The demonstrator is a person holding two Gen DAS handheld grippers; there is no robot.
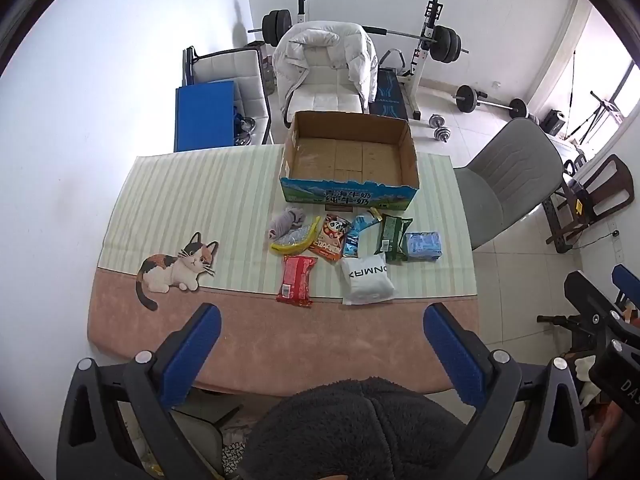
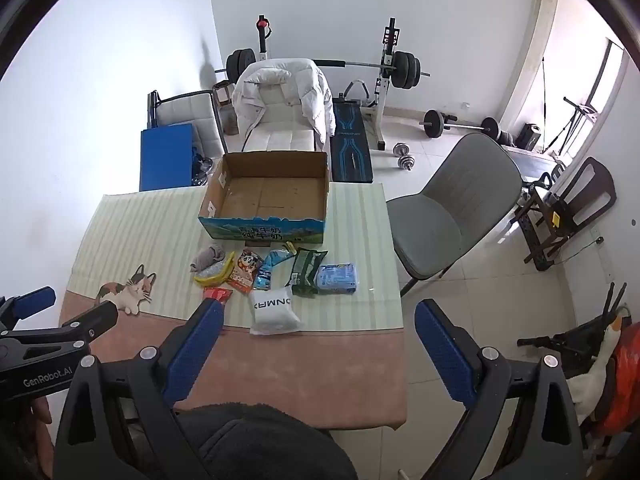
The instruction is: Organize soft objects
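**Box empty, every soft item still on the bench**

Nothing appears to be sorted yet. The cardboard milk box (image 1: 348,156) stands open at the far side of the bench (image 1: 160,200), and its floor shows bare cardboard with nothing in it. All the soft things lie in a loose cluster just in front of the box, on the striped part of the cat-print cloth: a grey rolled sock (image 1: 285,221), a yellow-edged scrubbing pad (image 1: 295,237), an orange snack bag (image 1: 330,237), a light blue sachet (image 1: 356,234), a dark green packet (image 1: 394,236) and a blue tissue pack (image 1: 423,245). Nearer the viewer lie a red packet (image 1: 297,281) and a white pouch (image 1: 367,279), both at the edge where the stripes meet the pink band.

The left claw (image 1: 322,344) hangs above the near edge of the bench with its blue pads spread wide, holding nothing. The right claw (image 2: 318,346) is likewise wide open and empty, hovering over the near right part of the bench, well short of the cluster; its left pad hides part of the red packet in its own view.

As I judge it, the whole job remains: eight items to lift one by one into the box, the white pouch and red packet being the closest to reach.
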